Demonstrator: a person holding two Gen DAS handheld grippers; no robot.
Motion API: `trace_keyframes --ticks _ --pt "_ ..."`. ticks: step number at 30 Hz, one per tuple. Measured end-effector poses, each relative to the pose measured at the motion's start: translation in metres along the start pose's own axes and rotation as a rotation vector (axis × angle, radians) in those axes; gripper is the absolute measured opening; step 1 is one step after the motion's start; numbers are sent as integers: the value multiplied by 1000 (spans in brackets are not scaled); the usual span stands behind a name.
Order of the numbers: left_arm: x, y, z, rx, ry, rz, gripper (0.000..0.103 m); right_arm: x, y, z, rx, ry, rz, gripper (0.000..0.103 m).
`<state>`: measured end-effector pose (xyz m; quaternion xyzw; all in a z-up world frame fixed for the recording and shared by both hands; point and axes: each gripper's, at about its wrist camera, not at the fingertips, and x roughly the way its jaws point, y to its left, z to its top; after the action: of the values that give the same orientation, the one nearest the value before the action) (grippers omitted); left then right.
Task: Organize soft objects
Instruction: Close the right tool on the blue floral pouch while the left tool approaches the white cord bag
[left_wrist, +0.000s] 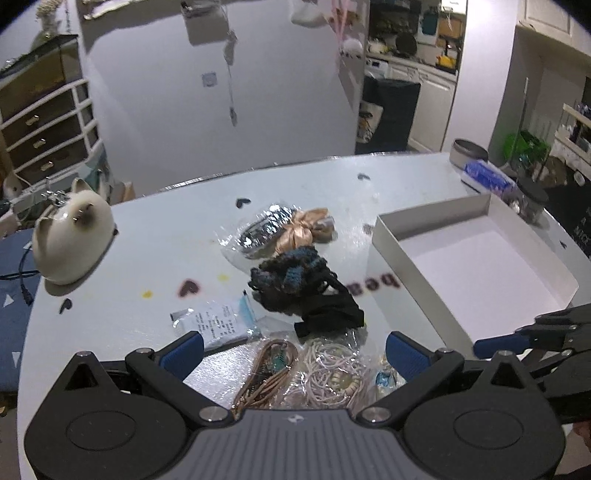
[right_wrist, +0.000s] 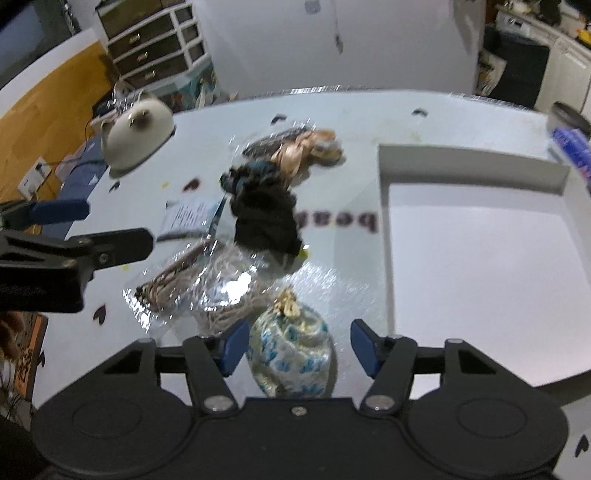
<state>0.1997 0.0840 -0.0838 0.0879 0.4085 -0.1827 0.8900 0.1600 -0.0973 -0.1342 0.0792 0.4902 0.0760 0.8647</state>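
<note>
A pile of soft things lies mid-table: a black and teal scrunchie (left_wrist: 291, 273) (right_wrist: 255, 177), black fabric (left_wrist: 328, 310) (right_wrist: 266, 221), a tan satin bow (left_wrist: 306, 230) (right_wrist: 306, 147) on clear wrap, and bagged cord bundles (left_wrist: 306, 373) (right_wrist: 192, 284). A white and blue pouch (right_wrist: 290, 354) with a gold top sits between the open fingers of my right gripper (right_wrist: 299, 349), not gripped. My left gripper (left_wrist: 295, 354) is open over the cord bags. An open white box (left_wrist: 476, 258) (right_wrist: 480, 251) stands to the right.
A white cat figurine (left_wrist: 72, 240) (right_wrist: 138, 129) stands at the table's left. A paper slip (left_wrist: 218, 321) lies by the pile. A round tin (left_wrist: 469, 151) and a blue packet (left_wrist: 487, 177) sit behind the box. Drawers (left_wrist: 44, 125) stand at far left.
</note>
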Motion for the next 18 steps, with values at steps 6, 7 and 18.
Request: trace_keyframes --ticks 6,7,18 --pt "15 5 1 15 42 -1 103 24 8 5 -21 85 32 61" --pt "17 6 1 11 53 -8 103 28 8 5 -21 97 32 59" --pt "49 -18 -10 219 156 -64 99 41 -3 -2 51 150 30 21"
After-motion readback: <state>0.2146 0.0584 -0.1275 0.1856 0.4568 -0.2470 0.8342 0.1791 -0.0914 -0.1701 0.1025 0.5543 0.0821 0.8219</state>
